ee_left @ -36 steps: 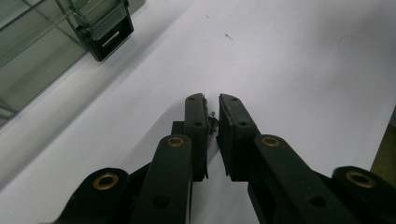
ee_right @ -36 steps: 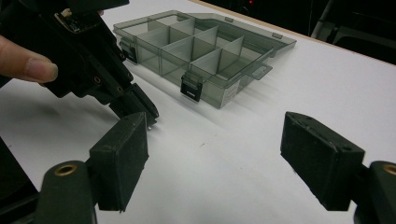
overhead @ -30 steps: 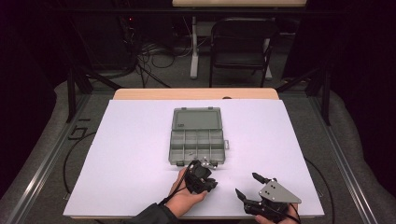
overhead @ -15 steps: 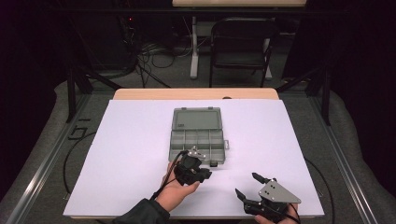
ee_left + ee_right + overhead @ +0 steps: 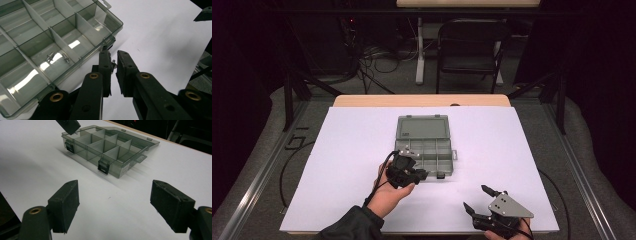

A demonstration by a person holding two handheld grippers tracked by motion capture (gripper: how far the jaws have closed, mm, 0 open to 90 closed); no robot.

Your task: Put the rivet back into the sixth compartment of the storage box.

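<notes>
A clear grey compartment box (image 5: 443, 166) lies open at the table's middle, its lid (image 5: 422, 127) folded back. In the left gripper view, two small screws (image 5: 51, 56) lie in one near compartment of the box (image 5: 82, 25). My left gripper (image 5: 421, 173) hovers over the box's near left corner. Its jaws (image 5: 113, 53) are shut on a small metal screw (image 5: 113, 64), which peeks out between the pads. My right gripper (image 5: 476, 197) rests near the table's front right, open with nothing between its pads (image 5: 66, 202); the box (image 5: 107, 147) lies ahead of it.
White paper (image 5: 337, 150) covers the tabletop, with bare room left and right of the box. Two black latches (image 5: 103, 167) hang on the box's near wall. A folding chair (image 5: 469, 45) and cables stand beyond the table's far edge.
My left gripper has risen and moved left and away from the person, up to the box's near left corner, its jaws still closed. The right gripper has stayed put.
</notes>
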